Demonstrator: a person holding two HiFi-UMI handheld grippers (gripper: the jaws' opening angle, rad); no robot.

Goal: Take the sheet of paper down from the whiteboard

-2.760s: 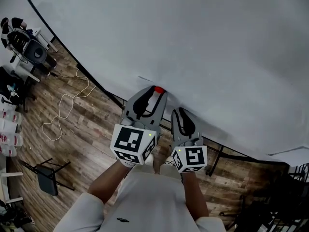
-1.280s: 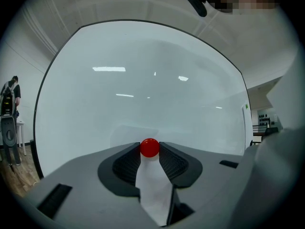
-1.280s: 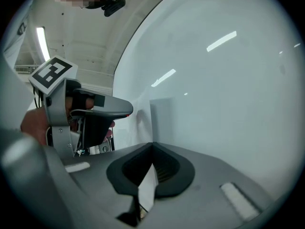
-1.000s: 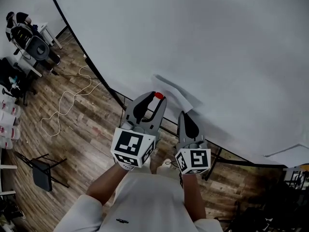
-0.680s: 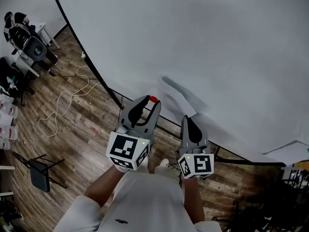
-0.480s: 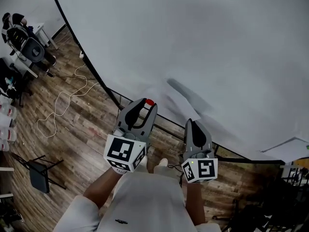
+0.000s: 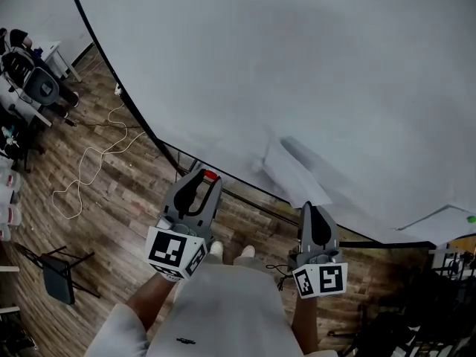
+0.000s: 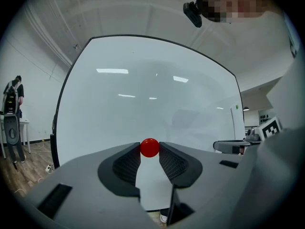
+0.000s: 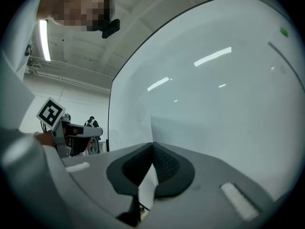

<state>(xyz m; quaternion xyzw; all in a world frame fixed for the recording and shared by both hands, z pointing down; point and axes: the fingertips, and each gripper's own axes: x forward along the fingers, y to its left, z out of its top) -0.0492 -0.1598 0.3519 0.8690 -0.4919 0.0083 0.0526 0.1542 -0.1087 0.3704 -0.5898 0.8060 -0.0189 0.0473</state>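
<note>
The whiteboard (image 7: 297, 65) fills most of the head view, from 9 o'clock round to 3 o'clock. Its dark lower edge runs from 11 o'clock down to 4 o'clock. Below that edge lies the wood-plank floor (image 7: 111, 199), with a pale cable (image 7: 89, 162) looped on it at 9 o'clock and a dark chair (image 7: 56, 277) at 8 o'clock.

The paper (image 7: 291, 173) is at about 4 o'clock from the middle of the head view, just above the board's lower edge. It slants from upper left to lower right, with a grey shadow on the board along its upper side. How much of it lies flat on the board cannot be told.

The right tool (image 7: 312, 213) is at 5 o'clock in the head view, and the paper reaches away from its tip toward 11 o'clock. In the right gripper view its jaws are pressed together on the paper. A white strip shows in the slit between the ribbed pads, and the sheet's edge rises straight up from the jaw tips toward 12 o'clock.

The left tool (image 7: 204, 180) is at 7 o'clock in the head view, with the paper off to its 3 o'clock and apart from it. Its jaws stand fairly wide and pinch a round red magnet (image 8: 149, 147) at their tips. In the left gripper view both pads touch the magnet, with the board behind it.

A second sheet (image 7: 445, 219) hangs on the board at 4 o'clock near the frame edge, with a small green dot (image 7: 470, 219) beside it.
</note>
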